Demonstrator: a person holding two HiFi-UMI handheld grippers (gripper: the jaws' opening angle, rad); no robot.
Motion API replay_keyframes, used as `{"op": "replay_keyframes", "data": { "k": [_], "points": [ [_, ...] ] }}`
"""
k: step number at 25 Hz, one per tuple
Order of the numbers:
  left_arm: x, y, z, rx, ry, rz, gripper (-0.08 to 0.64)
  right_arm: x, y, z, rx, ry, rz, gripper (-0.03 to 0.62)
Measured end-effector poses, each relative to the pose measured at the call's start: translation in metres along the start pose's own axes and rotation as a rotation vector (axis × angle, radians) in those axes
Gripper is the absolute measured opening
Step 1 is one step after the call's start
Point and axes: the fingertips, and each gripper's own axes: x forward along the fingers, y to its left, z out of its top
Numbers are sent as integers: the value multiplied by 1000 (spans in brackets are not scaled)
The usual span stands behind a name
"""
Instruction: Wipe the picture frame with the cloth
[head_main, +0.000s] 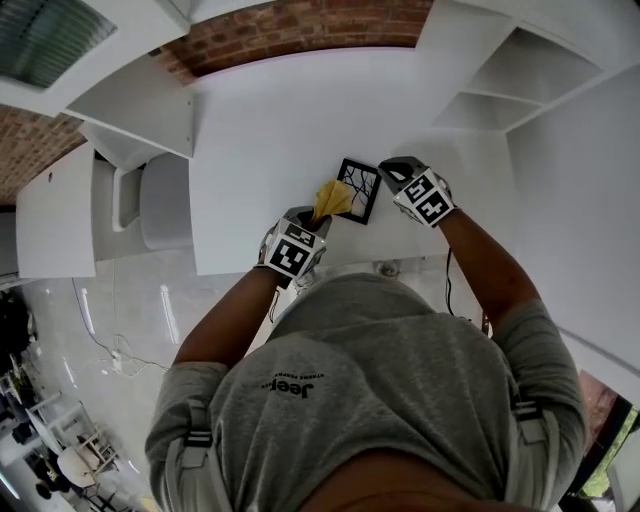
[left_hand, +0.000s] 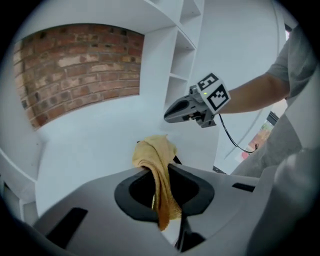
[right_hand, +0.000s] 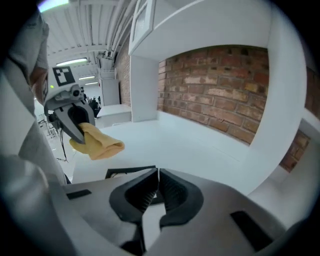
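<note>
A small black picture frame (head_main: 358, 190) with a branch print sits tilted on the white table (head_main: 260, 130). My right gripper (head_main: 388, 172) is shut on the frame's far right corner. In the right gripper view the frame (right_hand: 127, 172) runs left from the closed right gripper (right_hand: 156, 172). My left gripper (head_main: 316, 216) is shut on a yellow cloth (head_main: 333, 198), which hangs bunched over the frame's left edge. The cloth (left_hand: 155, 152) drapes out of the left gripper (left_hand: 159, 172), with the right gripper (left_hand: 169, 117) beyond it. In the right gripper view the cloth (right_hand: 97, 144) hangs from the left gripper (right_hand: 75, 131), above the frame.
White shelving (head_main: 500, 90) stands to the right of the table and a brick wall (head_main: 300, 30) behind it. A white chair (head_main: 165, 200) is at the table's left side. A black cable (head_main: 448, 280) trails from the right gripper.
</note>
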Motion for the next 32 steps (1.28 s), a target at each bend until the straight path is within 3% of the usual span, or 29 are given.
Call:
{"op": "replay_keyframes", "data": {
  "k": [11, 23, 28, 32],
  "points": [
    [-107, 85, 43, -180, -298, 152, 64, -118, -32, 73, 162, -257, -122, 18],
    [-181, 129, 52, -317, -570, 229, 64, -176, -42, 70, 286, -392, -210, 15],
    [-177, 131, 33, -368, -570, 236, 64, -166, -35, 45, 333, -358, -205, 15],
    [-179, 126, 32, -372, -574, 232, 64, -167, -36, 49, 325, -360, -199, 15]
  ]
}}
